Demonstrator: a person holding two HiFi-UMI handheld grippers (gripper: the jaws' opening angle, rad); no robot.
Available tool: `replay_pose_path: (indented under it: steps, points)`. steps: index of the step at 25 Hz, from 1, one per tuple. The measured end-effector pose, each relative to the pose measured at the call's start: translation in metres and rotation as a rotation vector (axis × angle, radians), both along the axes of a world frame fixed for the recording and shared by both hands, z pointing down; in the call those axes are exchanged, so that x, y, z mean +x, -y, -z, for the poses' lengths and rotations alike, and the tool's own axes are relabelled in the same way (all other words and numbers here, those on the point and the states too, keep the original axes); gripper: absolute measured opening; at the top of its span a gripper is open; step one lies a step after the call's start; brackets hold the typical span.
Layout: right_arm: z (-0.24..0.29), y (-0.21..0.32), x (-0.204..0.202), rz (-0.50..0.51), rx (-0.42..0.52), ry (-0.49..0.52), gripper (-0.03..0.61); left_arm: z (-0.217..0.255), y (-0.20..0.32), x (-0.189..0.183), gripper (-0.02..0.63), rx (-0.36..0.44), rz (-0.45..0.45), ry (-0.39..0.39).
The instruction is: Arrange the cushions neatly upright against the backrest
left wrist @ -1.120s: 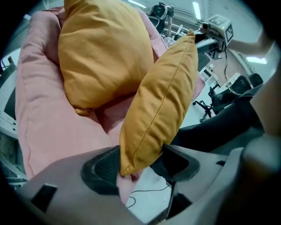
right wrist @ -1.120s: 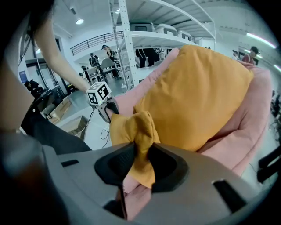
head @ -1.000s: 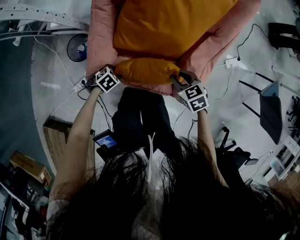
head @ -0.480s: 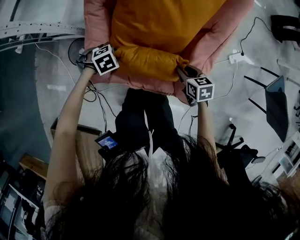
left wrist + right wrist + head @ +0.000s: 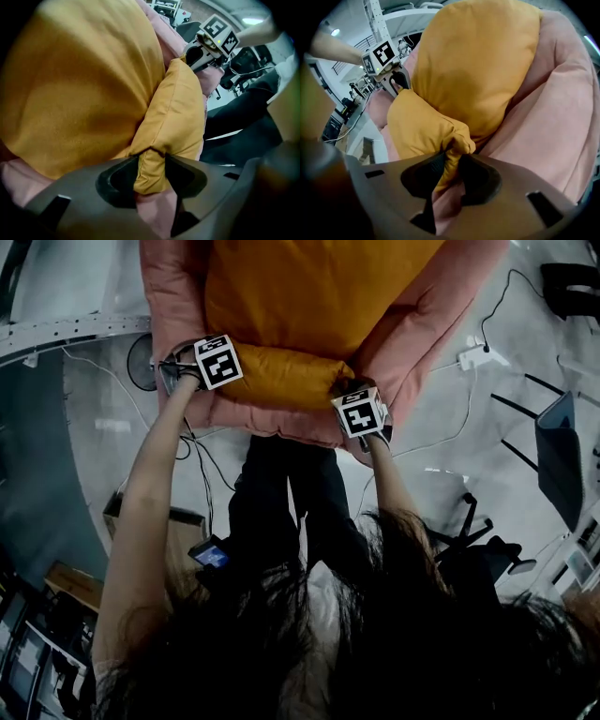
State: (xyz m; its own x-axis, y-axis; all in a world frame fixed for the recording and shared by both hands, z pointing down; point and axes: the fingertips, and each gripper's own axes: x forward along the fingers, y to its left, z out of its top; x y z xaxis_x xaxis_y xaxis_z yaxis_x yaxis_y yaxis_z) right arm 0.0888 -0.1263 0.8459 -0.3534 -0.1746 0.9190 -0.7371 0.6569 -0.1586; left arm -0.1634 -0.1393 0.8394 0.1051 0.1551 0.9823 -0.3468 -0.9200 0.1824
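A small orange cushion lies across the front of a pink armchair, below a large orange cushion that leans on the backrest. My left gripper is shut on its left corner; the jaws have just been opening slightly, and the corner is still pinched between the pads. On the opposite corner my right gripper is shut. In each gripper view the other gripper shows at the cushion's far end: the right gripper and the left gripper.
The person's dark legs stand close to the armchair's front. Cables and a power strip lie on the floor to the right, near black chairs. A wooden box stands at the left.
Both grippers have carried the small cushion further onto the seat, up against the big cushion's lower edge. The right gripper has moved left and down; both have rolled a little.
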Motion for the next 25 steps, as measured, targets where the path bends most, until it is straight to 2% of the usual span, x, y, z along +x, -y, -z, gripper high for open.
replay_pose_path:
  steps: [3, 5, 7, 10, 11, 12, 14, 17, 20, 23, 25]
  points:
    - [-0.008, 0.009, 0.001, -0.012, -0.053, -0.040, 0.115, -0.005, 0.004, -0.001, 0.193, -0.086, 0.022, -0.023]
    - [-0.004, 0.011, 0.005, -0.019, -0.081, -0.052, 0.115, 0.000, 0.002, -0.003, 0.203, -0.104, 0.048, -0.029]
    - [-0.002, 0.008, 0.005, -0.022, -0.096, -0.023, 0.115, 0.005, -0.008, -0.006, 0.216, -0.108, 0.078, -0.050]
    - [0.009, 0.001, 0.009, -0.012, -0.114, -0.005, 0.127, 0.012, -0.011, -0.016, 0.275, -0.041, 0.148, -0.101]
    - [0.013, -0.003, 0.013, -0.010, -0.119, -0.017, 0.137, 0.018, -0.012, -0.020, 0.336, -0.016, 0.181, -0.107]
    - [0.018, -0.005, 0.016, -0.004, -0.110, -0.027, 0.146, 0.025, -0.013, -0.024, 0.357, 0.008, 0.219, -0.117]
    - [0.028, -0.007, 0.022, 0.001, -0.065, -0.040, 0.164, 0.046, -0.009, -0.029, 0.357, 0.083, 0.310, -0.166]
    - [0.051, -0.015, 0.033, -0.046, -0.004, -0.047, 0.176, 0.090, 0.000, -0.031, 0.356, 0.194, 0.482, -0.311]
    - [0.094, -0.020, 0.036, -0.186, 0.066, 0.049, 0.179, 0.141, -0.009, -0.025, 0.356, 0.254, 0.638, -0.501]
    - [0.150, -0.020, 0.028, -0.303, 0.153, 0.165, 0.178, 0.192, -0.025, -0.013, 0.353, 0.307, 0.720, -0.675]
    - [0.184, -0.026, 0.016, -0.342, 0.197, 0.234, 0.178, 0.221, -0.044, -0.002, 0.344, 0.318, 0.743, -0.758]
